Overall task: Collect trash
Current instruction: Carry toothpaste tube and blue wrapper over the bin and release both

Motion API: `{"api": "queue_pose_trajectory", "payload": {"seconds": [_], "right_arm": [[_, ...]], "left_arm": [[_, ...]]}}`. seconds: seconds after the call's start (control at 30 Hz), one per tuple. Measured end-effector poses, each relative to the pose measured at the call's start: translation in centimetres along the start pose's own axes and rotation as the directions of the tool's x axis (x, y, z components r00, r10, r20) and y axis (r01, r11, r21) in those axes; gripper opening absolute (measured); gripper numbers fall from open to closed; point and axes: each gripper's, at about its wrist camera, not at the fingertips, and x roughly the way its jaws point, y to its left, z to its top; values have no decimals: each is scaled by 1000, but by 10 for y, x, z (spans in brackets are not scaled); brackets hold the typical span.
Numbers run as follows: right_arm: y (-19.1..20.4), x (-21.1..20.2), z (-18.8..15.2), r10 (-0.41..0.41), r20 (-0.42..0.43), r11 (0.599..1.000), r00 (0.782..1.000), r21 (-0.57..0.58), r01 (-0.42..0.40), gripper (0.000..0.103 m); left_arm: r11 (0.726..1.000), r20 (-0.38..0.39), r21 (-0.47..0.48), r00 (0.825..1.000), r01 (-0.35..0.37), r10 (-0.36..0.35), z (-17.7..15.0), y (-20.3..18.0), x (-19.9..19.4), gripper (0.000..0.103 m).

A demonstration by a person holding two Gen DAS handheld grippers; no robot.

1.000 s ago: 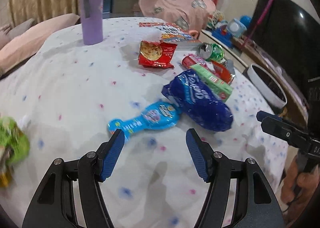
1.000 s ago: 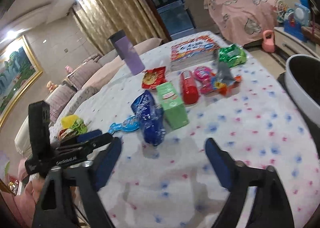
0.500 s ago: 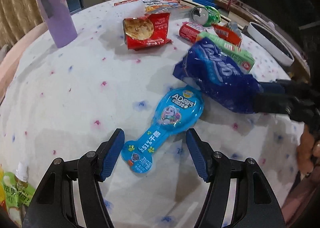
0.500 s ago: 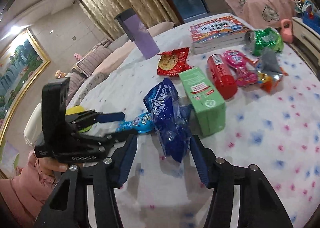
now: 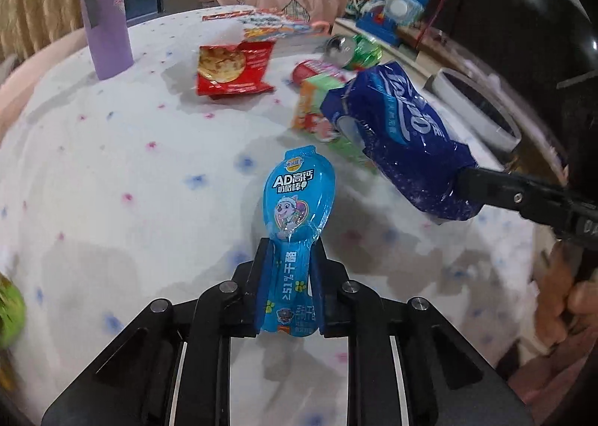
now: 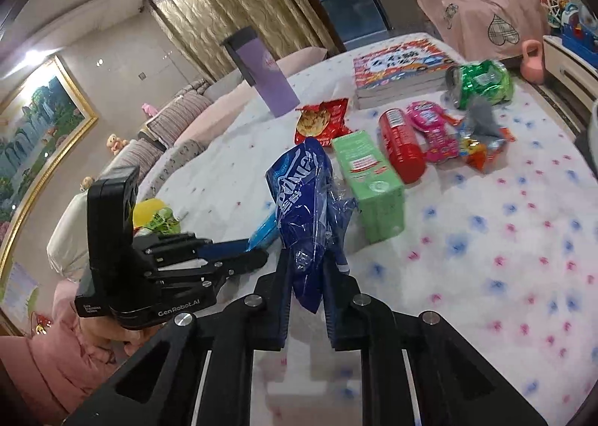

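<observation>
My left gripper (image 5: pixel 289 254) is shut on the narrow end of a light blue cheese-stick wrapper (image 5: pixel 297 198) and holds it above the dotted white tablecloth (image 5: pixel 112 171). My right gripper (image 6: pixel 308 265) is shut on a crumpled dark blue plastic bag (image 6: pixel 302 198), lifted off the cloth. The bag (image 5: pixel 403 134) and the right gripper (image 5: pixel 463 183) also show at the right of the left wrist view. The left gripper (image 6: pixel 239 254) shows at the left of the right wrist view.
On the table lie a red cookie packet (image 5: pixel 233 67), a green carton (image 6: pixel 370 175), a red can (image 6: pixel 401 145), a pink wrapper (image 6: pixel 431 126), a crushed green can (image 6: pixel 480 83), a book (image 6: pixel 401 65) and a purple tumbler (image 5: pixel 106 29). A white-rimmed bin (image 5: pixel 482 108) stands beyond the table's right edge.
Both grippers have closed. The left one took hold of the light blue wrapper and the right one took hold of the dark blue bag, and both items are lifted off the cloth.
</observation>
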Motion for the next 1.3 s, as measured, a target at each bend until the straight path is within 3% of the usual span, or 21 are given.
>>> {"api": "queue_pose_trajectory", "payload": {"seconds": [0.2,0.6,1.3], "right_arm": [[-16,-39,-9,-27,56,999,998,36,25,15],[-65,-98,-20,-135,141,984,981,132,117,15],[-148,-169,-21,-306,222,930,926,278,241,15]], "left_arm": [[992,54,-63,993,109,-106,2,-34,-9,18],[975,71,-18,973,221,-220,24,-112,4,18],[966,58,98,967,241,-247,73,-204,33,18]]}}
